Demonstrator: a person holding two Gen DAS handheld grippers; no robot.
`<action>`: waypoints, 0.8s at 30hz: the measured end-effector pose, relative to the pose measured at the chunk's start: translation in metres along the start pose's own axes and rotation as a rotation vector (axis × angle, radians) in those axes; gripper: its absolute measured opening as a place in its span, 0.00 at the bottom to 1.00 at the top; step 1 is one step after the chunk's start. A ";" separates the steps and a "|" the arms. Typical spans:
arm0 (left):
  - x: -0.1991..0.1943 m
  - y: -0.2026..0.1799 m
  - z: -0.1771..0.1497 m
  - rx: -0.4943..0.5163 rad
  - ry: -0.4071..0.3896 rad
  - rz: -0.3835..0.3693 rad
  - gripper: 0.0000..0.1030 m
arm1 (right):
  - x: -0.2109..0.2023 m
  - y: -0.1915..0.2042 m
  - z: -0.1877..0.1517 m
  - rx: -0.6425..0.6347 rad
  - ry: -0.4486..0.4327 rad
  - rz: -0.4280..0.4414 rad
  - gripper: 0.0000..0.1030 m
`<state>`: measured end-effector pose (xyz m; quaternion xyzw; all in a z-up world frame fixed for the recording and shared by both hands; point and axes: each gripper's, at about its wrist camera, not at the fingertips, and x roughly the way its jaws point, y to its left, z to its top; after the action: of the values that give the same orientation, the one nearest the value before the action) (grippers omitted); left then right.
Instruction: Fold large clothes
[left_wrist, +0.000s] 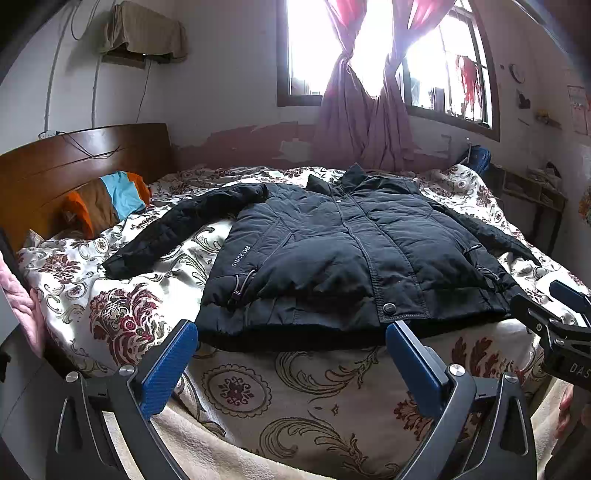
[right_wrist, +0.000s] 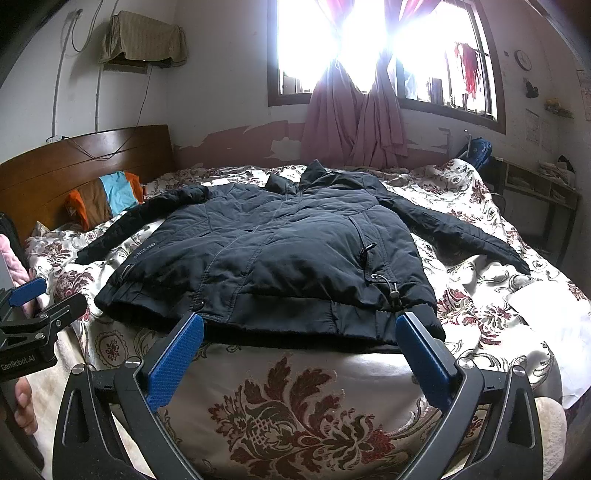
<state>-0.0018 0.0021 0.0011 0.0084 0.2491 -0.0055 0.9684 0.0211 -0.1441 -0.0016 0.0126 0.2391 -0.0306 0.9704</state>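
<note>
A black padded jacket (left_wrist: 343, 254) lies flat and front-up on the flowered bedspread (left_wrist: 295, 391), collar toward the window, both sleeves spread out to the sides. Its hem faces me. My left gripper (left_wrist: 291, 332) is open, blue fingertips just short of the hem, nothing between them. In the right wrist view the same jacket (right_wrist: 269, 251) fills the middle of the bed, and my right gripper (right_wrist: 299, 325) is open too, its tips at the hem's right half. Each view catches the other gripper at its edge: right gripper (left_wrist: 554, 317), left gripper (right_wrist: 33, 306).
A wooden headboard (left_wrist: 74, 166) stands at the left with a striped orange, brown and blue pillow (left_wrist: 107, 203). Pink curtains (left_wrist: 362, 122) hang at the bright window behind. A desk with shelves (right_wrist: 539, 192) sits at the right. White cloth (right_wrist: 546, 314) lies on the bed's right side.
</note>
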 end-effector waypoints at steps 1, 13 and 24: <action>0.000 0.000 0.000 0.000 0.000 0.000 1.00 | 0.000 0.000 0.000 0.000 0.000 0.000 0.99; 0.001 0.001 -0.001 -0.001 0.004 0.005 1.00 | 0.000 0.000 0.000 0.000 -0.004 -0.002 0.99; 0.003 0.003 -0.002 -0.002 0.005 0.006 1.00 | 0.001 0.000 0.000 0.001 -0.004 -0.002 0.99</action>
<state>-0.0004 0.0051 -0.0020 0.0084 0.2513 -0.0024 0.9679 0.0218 -0.1446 -0.0020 0.0130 0.2374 -0.0315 0.9708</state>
